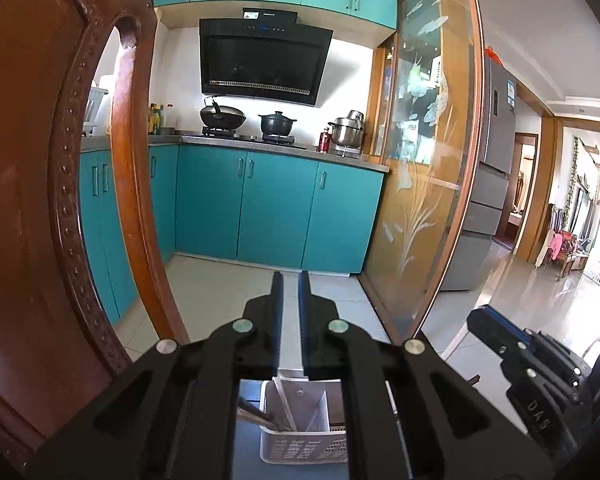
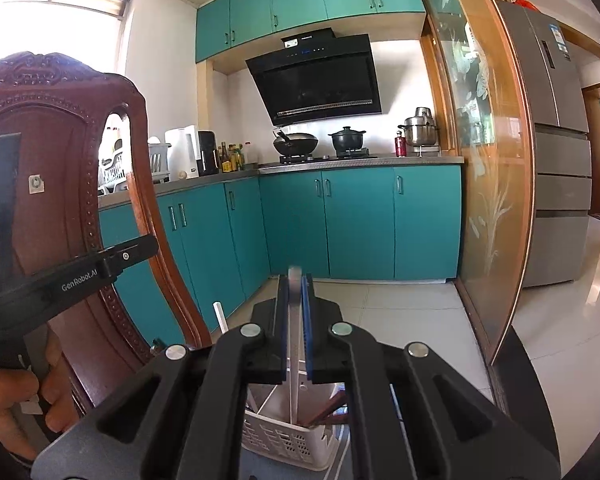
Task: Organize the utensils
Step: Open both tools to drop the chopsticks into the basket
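The utensil basket [image 1: 300,436] is sitting low in both wrist views, a white plastic holder with perforated lower walls and thin white dividers splitting it into compartments. It is resting on a dark blue-grey bench [image 1: 248,396], though its edges are hidden behind the gripper bodies, so I cannot tell how near any edge or corner it is standing. Dark brown chopsticks [image 1: 260,418] are leaning inside its left compartment in the left wrist view; in the right wrist view brownish sticks are showing near the middle and right of the basket.

The left gripper [image 1: 291,280] is pointing toward the teal cabinets [image 1: 276,208], and its jaws are standing almost closed on a pale flat strip [image 1: 290,340] running between them down toward the basket. The right gripper [image 2: 296,276] is likewise gripping a slim white utensil [image 2: 295,380] between its blue-lined jaws; the lower end of that utensil is reaching down into the basket, and its top is poking just past the jaw tips. What sort of utensil either one is cannot be told.

A carved wooden chair back [image 1: 40,200] is filling the left side, and a person's hand [image 2: 8,400] is clasping the left gripper's handle.
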`<state>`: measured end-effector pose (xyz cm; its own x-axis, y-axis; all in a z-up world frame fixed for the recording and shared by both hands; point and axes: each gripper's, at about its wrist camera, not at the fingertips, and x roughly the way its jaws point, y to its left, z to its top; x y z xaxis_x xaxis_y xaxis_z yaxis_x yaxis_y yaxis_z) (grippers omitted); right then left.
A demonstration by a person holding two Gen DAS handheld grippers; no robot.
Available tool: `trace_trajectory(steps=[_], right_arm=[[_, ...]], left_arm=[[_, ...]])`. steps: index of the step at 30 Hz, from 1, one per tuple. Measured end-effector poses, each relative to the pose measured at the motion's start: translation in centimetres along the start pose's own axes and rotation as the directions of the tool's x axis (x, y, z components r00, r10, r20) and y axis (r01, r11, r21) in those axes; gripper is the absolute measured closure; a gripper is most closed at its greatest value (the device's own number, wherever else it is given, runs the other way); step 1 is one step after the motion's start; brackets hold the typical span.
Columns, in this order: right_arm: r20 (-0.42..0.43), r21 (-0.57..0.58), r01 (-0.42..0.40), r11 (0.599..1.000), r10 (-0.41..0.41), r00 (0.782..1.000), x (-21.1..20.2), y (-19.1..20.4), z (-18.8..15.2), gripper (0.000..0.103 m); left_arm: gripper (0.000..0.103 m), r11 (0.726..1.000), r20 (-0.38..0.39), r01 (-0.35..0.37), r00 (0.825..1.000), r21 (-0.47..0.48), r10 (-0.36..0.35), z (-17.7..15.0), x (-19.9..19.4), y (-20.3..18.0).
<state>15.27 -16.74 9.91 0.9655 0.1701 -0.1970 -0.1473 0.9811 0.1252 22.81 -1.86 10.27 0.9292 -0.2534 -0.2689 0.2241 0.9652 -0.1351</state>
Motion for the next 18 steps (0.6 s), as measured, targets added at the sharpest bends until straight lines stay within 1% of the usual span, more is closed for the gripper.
trace_trajectory(steps=[6,8,10,13,15,16,17,18], right_arm=[[0.062,-0.046,-0.004,0.999,0.007,0.998,-2.9,0.3,0.3,0.096],[0.068,-0.060,-0.025,0.998,0.029,0.997,-4.0,0.4,0.1,0.096],[0.056,-0.073,-0.056,0.996,0.060,0.997,-4.7,0.6,-0.4,0.094],[0.013,-0.111,-0.094,0.989,0.096,0.995,-5.3,1.2,-2.2,0.085],[-0.020,-0.130,-0.119,0.984,0.117,0.993,-5.4,1.5,-4.0,0.080],[-0.059,-0.128,-0.131,0.983,0.125,0.990,-5.1,1.5,-5.3,0.076],[-0.100,-0.116,-0.137,0.984,0.125,0.987,-4.7,1.3,-6.6,0.074],[-0.136,-0.102,-0.140,0.985,0.125,0.983,-4.4,1.2,-7.5,0.074]], left_arm=[[0.091,1.000,0.018,0.000,1.000,0.020,0.000,-0.2,-0.7,-0.5],[0.088,1.000,0.026,-0.002,1.000,0.027,0.001,-0.6,-1.2,-0.6],[0.087,0.999,0.028,0.002,1.000,0.035,-0.003,-1.1,-1.7,-0.7],[0.084,0.998,0.027,-0.002,1.000,0.059,0.001,-2.4,-2.0,-1.2],[0.081,0.995,0.017,-0.025,1.000,0.094,0.023,-3.9,-1.8,-1.8],[0.079,0.993,0.010,-0.045,0.999,0.112,0.044,-4.5,-1.6,-2.1],[0.079,0.988,-0.002,-0.074,0.997,0.138,0.075,-5.3,-1.4,-2.4],[0.079,0.983,-0.017,-0.084,0.996,0.163,0.087,-6.2,-1.1,-2.7]])
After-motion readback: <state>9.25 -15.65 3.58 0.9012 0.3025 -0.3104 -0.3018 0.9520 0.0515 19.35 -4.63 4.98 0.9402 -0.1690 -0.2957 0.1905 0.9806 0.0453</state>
